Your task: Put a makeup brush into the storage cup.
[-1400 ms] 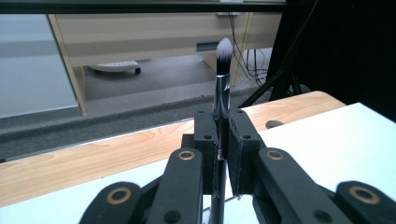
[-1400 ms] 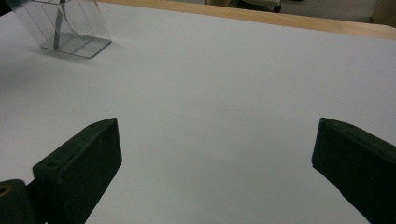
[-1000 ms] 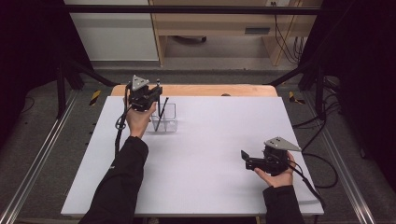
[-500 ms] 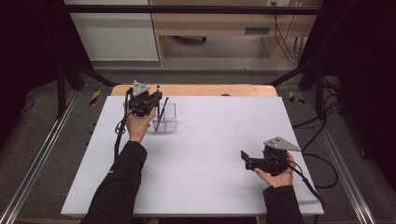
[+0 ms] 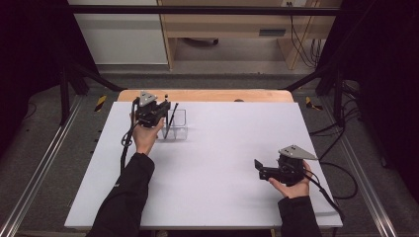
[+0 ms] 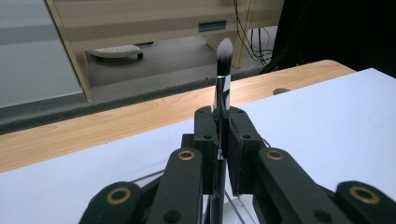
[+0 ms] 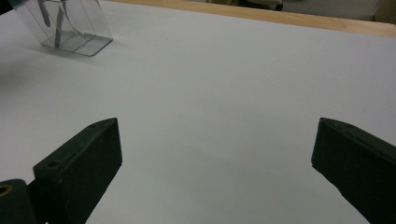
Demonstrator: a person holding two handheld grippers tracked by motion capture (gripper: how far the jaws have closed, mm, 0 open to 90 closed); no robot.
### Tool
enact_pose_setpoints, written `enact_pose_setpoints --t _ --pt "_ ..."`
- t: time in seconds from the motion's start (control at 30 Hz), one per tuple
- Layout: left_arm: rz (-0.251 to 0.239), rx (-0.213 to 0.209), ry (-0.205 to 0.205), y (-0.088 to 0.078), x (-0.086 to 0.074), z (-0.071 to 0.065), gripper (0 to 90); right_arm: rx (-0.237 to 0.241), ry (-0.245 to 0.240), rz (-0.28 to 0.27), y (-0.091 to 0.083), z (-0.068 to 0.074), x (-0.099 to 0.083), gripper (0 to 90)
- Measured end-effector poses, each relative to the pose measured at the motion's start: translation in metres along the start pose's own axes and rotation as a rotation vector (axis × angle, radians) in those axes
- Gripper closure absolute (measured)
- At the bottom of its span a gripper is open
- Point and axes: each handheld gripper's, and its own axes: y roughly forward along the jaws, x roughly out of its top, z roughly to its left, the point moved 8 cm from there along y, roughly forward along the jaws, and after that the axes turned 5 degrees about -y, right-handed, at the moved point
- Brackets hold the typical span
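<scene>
Left hand-held gripper (image 6: 223, 140) clamps makeup brush (image 6: 223, 70) mid-handle, bristles beyond its tips; judged light, stiff, slippery; right hand-held gripper (image 7: 215, 154) wide, empty.

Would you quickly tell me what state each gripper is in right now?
Left gripper: shut on the makeup brush, above the clear holder.
Right gripper: open, nothing between its jaws, over the white table.
</scene>
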Motion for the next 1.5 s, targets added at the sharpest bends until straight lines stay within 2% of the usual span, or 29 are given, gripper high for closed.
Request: enact_pose_setpoints --t 0.27,0.5,0.67,0.97,1.33,1.43,1.5 --pt "0.006 0.000 -0.005 0.001 -0.007 0.001 82.8 -0.001 0.000 0.000 0.000 0.000 0.000 2.3" --pt "0.031 0.005 -0.006 0.003 -0.016 0.002 82.4 0.000 0.001 0.001 0.001 0.001 0.000 2.3" --pt "0.027 -0.006 -0.012 -0.002 -0.015 -0.001 77.2 0.000 0.001 -0.003 0.001 0.000 0.000 2.3" --pt "0.020 -0.021 -0.001 -0.027 -0.011 -0.005 60.9 0.008 0.009 -0.023 -0.002 0.000 0.005 2.3" --pt "0.030 -0.099 0.007 -0.059 -0.020 -0.017 44.6 0.016 0.017 -0.071 -0.008 -0.003 0.011 2.7" --pt "0.051 -0.140 -0.001 -0.069 -0.027 -0.022 37.0 0.018 0.016 -0.070 -0.009 -0.004 0.012 2.6" --pt "0.054 -0.144 0.018 -0.076 -0.032 -0.025 33.8 0.020 0.014 -0.068 -0.009 -0.004 0.011 2.6"
